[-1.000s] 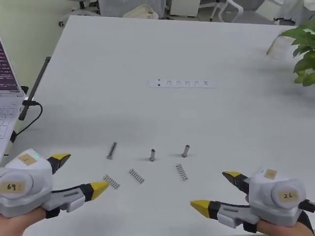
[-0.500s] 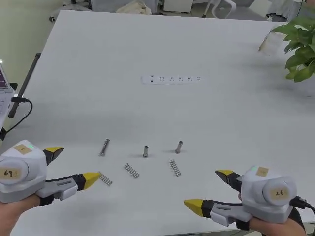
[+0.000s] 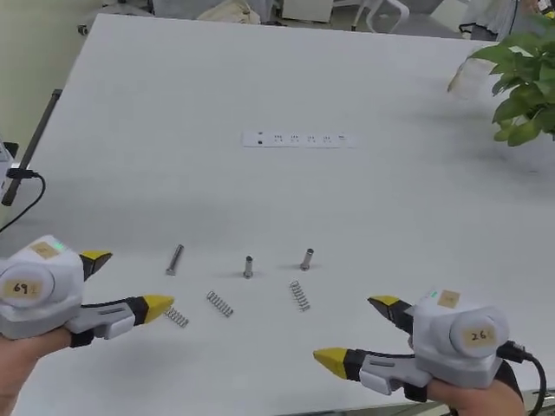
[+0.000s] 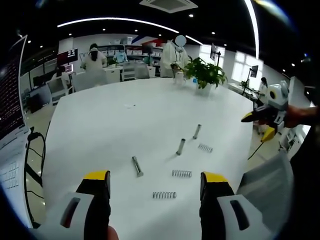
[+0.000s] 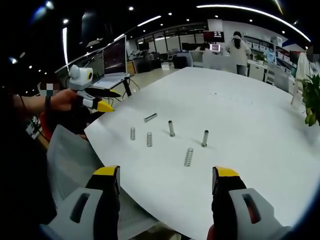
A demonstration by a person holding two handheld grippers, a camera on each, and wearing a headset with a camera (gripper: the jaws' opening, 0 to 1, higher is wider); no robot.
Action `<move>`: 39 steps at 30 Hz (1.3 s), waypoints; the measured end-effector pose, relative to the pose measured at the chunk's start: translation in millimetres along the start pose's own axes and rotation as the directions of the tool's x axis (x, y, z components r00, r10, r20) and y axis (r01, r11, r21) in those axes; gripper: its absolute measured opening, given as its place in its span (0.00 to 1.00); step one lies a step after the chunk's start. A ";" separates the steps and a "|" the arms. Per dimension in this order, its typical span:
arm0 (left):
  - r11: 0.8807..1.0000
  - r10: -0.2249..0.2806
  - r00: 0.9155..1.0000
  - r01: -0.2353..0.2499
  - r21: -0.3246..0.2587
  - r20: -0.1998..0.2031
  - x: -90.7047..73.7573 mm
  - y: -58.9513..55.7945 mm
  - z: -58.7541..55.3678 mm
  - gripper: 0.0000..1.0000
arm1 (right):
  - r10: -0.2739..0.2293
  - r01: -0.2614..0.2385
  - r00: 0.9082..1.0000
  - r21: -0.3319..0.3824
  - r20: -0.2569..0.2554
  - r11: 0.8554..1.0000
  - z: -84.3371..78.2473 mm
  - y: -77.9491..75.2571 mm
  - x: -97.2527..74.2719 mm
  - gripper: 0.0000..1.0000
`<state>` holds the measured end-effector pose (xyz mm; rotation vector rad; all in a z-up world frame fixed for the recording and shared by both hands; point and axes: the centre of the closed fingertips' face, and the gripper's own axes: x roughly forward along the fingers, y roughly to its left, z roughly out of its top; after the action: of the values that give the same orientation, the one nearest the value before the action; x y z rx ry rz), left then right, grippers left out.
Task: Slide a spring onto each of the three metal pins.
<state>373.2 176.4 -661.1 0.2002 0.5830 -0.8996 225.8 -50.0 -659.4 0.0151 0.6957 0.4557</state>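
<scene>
Three short metal pins stand in a row on the white table (image 3: 286, 199). The left pin (image 3: 174, 259) leans or lies tilted, while the middle pin (image 3: 248, 267) and the right pin (image 3: 306, 259) are upright. In front of them lie three loose springs (image 3: 177, 317) (image 3: 219, 303) (image 3: 299, 295). My left gripper (image 3: 124, 281) is open just left of the leftmost spring, holding nothing. My right gripper (image 3: 356, 332) is open near the table's front edge, right of the springs. The left gripper view shows the nearest spring (image 4: 164, 195) ahead of the open left gripper (image 4: 156, 177). The right gripper view shows a spring (image 5: 189, 156) beyond the open right gripper (image 5: 166, 173).
A white power strip (image 3: 295, 139) lies mid-table behind the pins. A green plant (image 3: 520, 78) stands at the far right. A black cable (image 3: 26, 173) runs along the left edge. The table's front edge is close under both grippers.
The head view has shifted, so everything sits further left in the picture. Pins and springs lie as before. Both grippers stay open near the same spots.
</scene>
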 end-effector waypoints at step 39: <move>0.998 -0.062 0.993 0.059 -0.025 -0.105 87.9 17.1 -16.6 0.62 | 0.028 -0.029 0.998 -0.018 -0.062 0.999 -5.5 -4.1 12.2 0.73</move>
<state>422.3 133.9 -724.9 0.2124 0.6995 -0.9451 232.2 -49.5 -671.8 -0.0069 0.7526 0.4922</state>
